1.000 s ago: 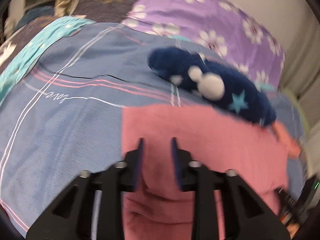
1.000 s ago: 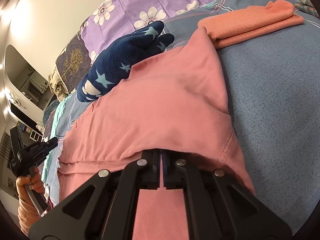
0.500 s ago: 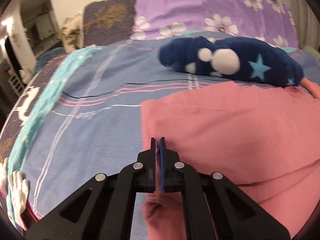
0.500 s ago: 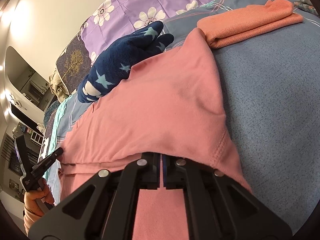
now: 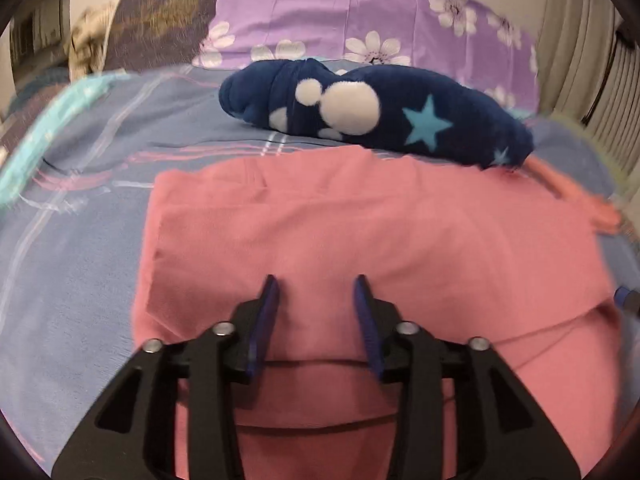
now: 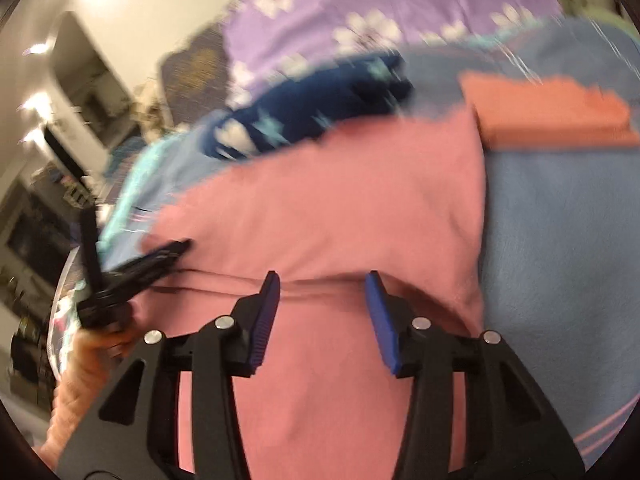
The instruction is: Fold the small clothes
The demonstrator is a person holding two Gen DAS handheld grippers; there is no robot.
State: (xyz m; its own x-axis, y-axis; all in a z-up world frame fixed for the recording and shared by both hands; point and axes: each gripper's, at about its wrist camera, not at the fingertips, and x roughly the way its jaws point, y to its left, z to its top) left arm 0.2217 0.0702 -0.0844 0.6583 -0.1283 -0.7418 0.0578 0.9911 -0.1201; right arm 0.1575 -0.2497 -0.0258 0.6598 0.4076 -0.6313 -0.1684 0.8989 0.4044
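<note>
The pink garment (image 5: 360, 232) lies spread on the blue bedspread (image 5: 80, 272), folded over itself along the near edge, where a doubled layer shows. The left gripper (image 5: 316, 292) hangs over that near fold, its jaws opening, the blue pads clear of the cloth and nothing pinched between them. The right gripper (image 6: 322, 288) is above the same fold nearer the garment's right edge, its jaws also opening and empty. A navy star-patterned fleece (image 5: 380, 116) lies along the garment's far edge, toward the purple flowered pillow (image 5: 380, 12). A folded orange cloth (image 6: 552, 116) sits at the garment's far right corner, touching it.
</note>
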